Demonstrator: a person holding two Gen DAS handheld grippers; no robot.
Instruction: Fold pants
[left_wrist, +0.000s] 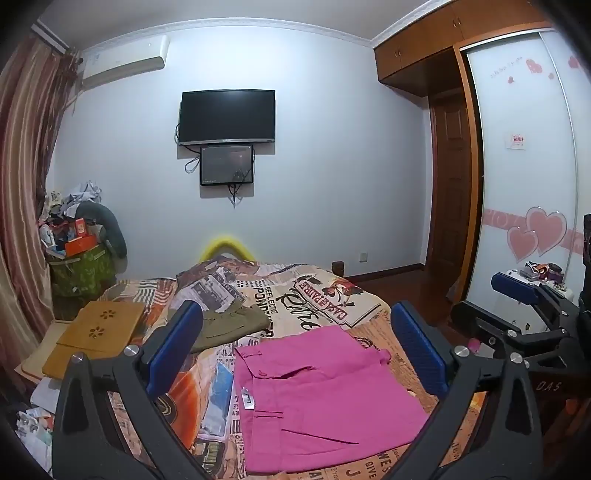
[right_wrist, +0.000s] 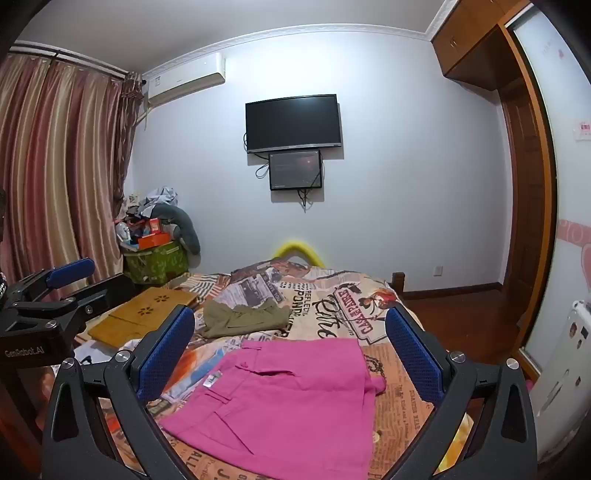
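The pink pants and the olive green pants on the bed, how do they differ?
The pink pants lie flat and smooth in a neat folded rectangle; the olive green pants sit bunched and rumpled. The pink pants lie nearer the cameras, the olive green pants farther up the bed, toward the wall. The pink pants look larger in view. Both rest on the printed bedspread, untouched by either gripper.

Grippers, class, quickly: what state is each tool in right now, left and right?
Left tool: open wide, holding nothing, above the pink pants.
Right tool: open wide, holding nothing, above the same pants.
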